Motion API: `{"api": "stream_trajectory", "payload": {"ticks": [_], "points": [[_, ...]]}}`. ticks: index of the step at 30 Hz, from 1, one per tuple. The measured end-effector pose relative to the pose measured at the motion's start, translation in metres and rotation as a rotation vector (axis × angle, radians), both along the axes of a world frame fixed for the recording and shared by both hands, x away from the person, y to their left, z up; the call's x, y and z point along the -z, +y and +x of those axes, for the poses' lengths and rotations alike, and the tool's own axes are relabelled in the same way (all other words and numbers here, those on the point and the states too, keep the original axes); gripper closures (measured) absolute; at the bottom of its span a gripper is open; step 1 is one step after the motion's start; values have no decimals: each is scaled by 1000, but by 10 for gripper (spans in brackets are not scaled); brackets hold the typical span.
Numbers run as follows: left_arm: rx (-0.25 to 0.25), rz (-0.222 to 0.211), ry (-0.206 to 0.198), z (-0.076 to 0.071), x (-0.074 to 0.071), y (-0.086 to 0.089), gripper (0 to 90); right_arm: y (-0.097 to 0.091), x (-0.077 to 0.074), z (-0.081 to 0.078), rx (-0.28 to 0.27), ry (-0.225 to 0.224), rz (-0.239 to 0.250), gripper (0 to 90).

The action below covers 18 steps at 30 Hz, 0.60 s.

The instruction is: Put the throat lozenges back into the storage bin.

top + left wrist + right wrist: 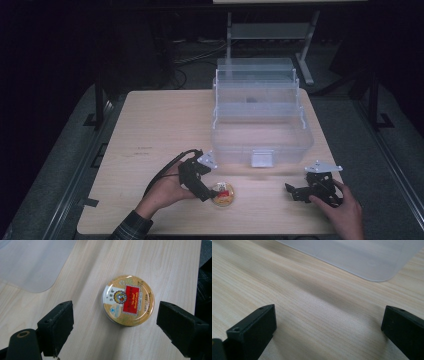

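Reaching for the candy tin (127, 300), your left gripper (115, 326) has its jaws spread wide on either side of it, not yet touching. The tin lies lid-up on the pale wood counter (160, 125), just in front of the clear tiered organiser box (260, 115). Next, I judge, you lower and close squarely across the tin's round rim, or it may slip. Your right gripper (328, 326) hovers with jaws spread over bare counter, to the right of the tin. Beyond the box, the room is dark.
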<state>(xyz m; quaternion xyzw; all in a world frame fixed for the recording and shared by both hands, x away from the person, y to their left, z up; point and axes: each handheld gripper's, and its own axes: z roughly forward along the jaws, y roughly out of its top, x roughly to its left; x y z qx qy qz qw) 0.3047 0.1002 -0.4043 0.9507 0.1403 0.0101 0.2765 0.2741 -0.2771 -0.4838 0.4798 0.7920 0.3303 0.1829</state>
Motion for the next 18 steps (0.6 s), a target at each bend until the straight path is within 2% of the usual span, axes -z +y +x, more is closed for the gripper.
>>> {"api": "stream_trajectory", "payload": {"ticks": [6, 18], "points": [[32, 21, 10, 0, 7, -11, 133, 0, 0, 0, 0, 0, 0, 0], [66, 31, 14, 0, 15, -21, 130, 0, 0, 0, 1, 0, -1, 0]]}}
